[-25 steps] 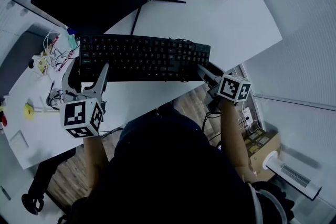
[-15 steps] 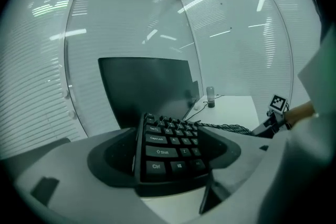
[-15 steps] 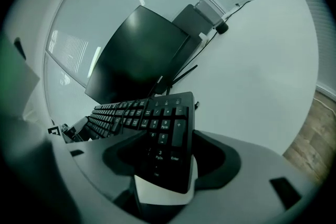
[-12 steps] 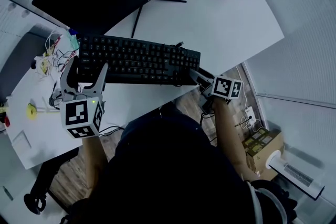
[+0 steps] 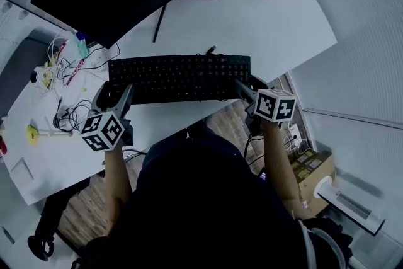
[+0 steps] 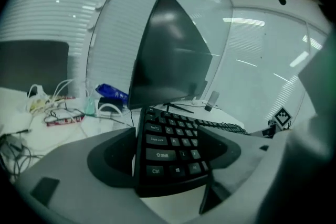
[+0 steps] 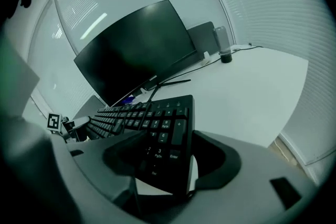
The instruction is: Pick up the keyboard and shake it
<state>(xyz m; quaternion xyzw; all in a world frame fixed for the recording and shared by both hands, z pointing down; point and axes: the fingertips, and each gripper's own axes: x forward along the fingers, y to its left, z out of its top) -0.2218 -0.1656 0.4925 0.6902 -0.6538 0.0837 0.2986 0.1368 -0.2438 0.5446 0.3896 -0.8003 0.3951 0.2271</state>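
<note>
Two wide grips: left hand-held gripper [image 5: 116, 91] and right hand-held gripper [image 5: 247, 86], each clamped on a keyboard [image 5: 179, 75] end.

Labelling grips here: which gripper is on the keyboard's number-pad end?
The right gripper: the keyboard's number keys and Enter sit between its jaws; the left gripper has Ctrl and Shift.
</note>
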